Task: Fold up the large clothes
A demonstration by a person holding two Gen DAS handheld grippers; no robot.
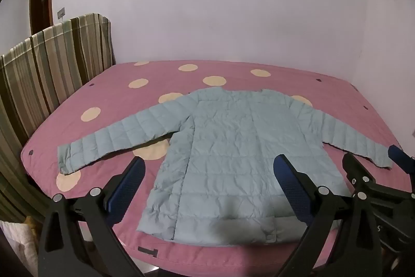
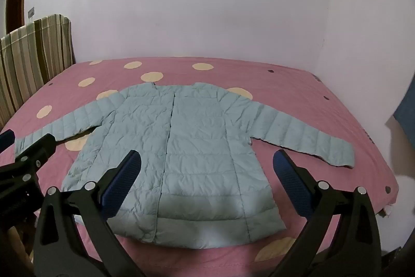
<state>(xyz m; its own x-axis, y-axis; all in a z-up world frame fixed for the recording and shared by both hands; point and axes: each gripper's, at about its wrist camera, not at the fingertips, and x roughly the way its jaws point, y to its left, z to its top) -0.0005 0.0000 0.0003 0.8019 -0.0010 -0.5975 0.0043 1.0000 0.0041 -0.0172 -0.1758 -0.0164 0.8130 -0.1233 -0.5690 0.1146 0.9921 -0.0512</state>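
Left tongs (image 1: 207, 182): jaws spread wide, empty, poised above the jacket's lower hem, touching nothing.
Right tongs (image 2: 206, 179): jaws likewise wide apart, empty, over the hem just beside the left pair.
Bed (image 1: 109, 92): pink cover with cream dots, filling the corner of the room.
Jacket (image 2: 186, 136): pale blue, quilted, flat on the bed, front up, both sleeves stretched outward, collar toward the far wall, hem nearest the tongs.
Striped cloth (image 1: 49, 64): draped upright at the bed's left side.
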